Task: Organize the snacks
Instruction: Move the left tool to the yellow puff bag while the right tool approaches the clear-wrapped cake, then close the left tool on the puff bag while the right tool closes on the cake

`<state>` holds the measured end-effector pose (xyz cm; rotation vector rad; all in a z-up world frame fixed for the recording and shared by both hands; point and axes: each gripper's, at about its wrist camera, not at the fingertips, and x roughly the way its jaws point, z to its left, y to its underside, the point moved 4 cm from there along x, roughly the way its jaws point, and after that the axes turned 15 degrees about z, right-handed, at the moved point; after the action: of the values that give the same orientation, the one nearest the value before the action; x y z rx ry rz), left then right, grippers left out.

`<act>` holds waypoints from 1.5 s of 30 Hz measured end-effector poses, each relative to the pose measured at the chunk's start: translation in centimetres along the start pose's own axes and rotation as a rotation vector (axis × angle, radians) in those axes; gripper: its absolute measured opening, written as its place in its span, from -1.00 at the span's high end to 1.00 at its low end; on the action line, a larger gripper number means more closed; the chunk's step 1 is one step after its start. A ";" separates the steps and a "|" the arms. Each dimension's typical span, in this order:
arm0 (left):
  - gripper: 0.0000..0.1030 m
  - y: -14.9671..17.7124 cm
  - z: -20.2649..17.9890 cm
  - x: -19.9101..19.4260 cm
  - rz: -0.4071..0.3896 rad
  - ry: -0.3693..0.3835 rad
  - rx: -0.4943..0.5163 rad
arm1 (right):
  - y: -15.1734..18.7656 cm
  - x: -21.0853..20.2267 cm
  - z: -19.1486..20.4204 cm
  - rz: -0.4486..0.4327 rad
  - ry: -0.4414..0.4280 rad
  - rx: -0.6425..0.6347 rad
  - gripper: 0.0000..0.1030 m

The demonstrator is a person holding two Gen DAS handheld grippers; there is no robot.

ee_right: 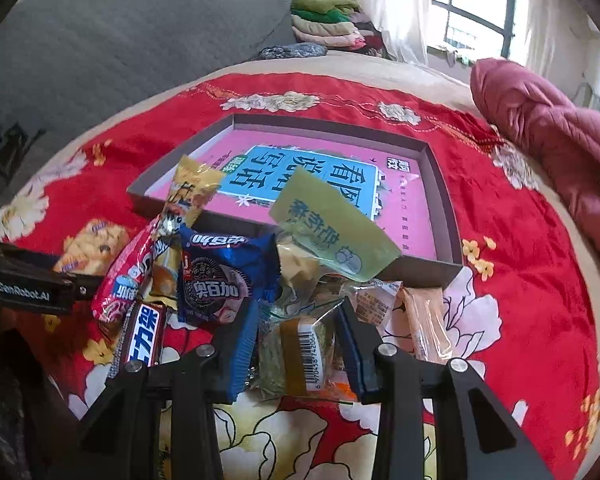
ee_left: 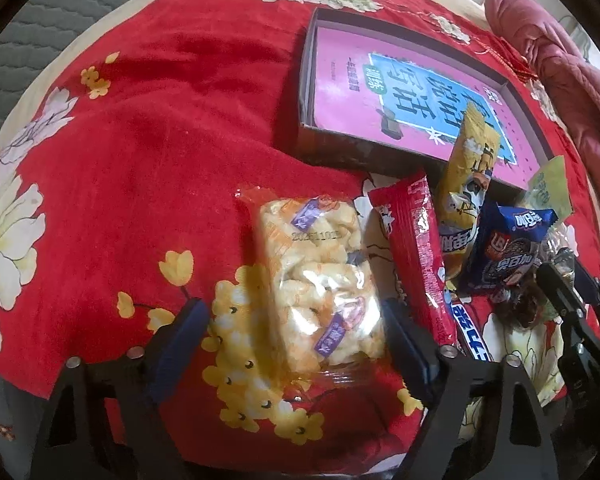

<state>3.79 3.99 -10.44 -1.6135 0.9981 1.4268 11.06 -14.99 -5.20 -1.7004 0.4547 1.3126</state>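
A clear pack of puffed rice snacks [ee_left: 316, 276] lies on the red floral cloth [ee_left: 140, 160]. My left gripper [ee_left: 294, 308] stands open astride it, with a gap at the left pad. In the right wrist view my right gripper [ee_right: 298, 308] is shut on a clear-wrapped greenish cake with a barcode label [ee_right: 296, 348]. To the right of the rice pack, a red stick pack [ee_left: 416, 252], a yellow pack [ee_left: 464, 176], a blue cookie pack [ee_left: 504, 248], a pale green sachet [ee_right: 328, 224] and a chocolate bar [ee_right: 146, 336] lie heaped. Behind them is an open shallow box [ee_right: 440, 264] holding a pink book [ee_right: 400, 208].
An orange-wrapped snack [ee_right: 424, 320] lies right of my right gripper. A maroon quilt [ee_right: 548, 128] is bunched at the far right. A grey mattress [ee_right: 120, 40] and folded clothes [ee_right: 324, 20] sit beyond the cloth. Bare red cloth spreads left of the box.
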 end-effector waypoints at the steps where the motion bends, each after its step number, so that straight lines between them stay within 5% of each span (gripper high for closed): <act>1: -0.60 0.0 0.0 0.0 -0.002 0.003 0.002 | 0.0 0.0 -0.2 0.000 -0.010 0.010 0.23; 7: -0.24 0.0 -0.3 -0.2 -0.011 0.025 0.019 | 0.0 -0.1 -1.2 -0.003 -0.049 0.068 0.24; 15: 0.00 -0.1 -0.3 -0.3 -0.014 0.027 0.030 | 0.1 -0.2 -1.9 -0.005 -0.075 0.110 0.24; 45: 0.07 -0.4 0.0 -5.3 -0.136 0.107 0.021 | -0.5 -2.6 -4.0 -0.107 -0.123 0.197 0.25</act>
<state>3.74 4.54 -5.18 -1.7239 0.9407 1.2465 12.78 -18.63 -2.60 -1.4524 0.4023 1.2444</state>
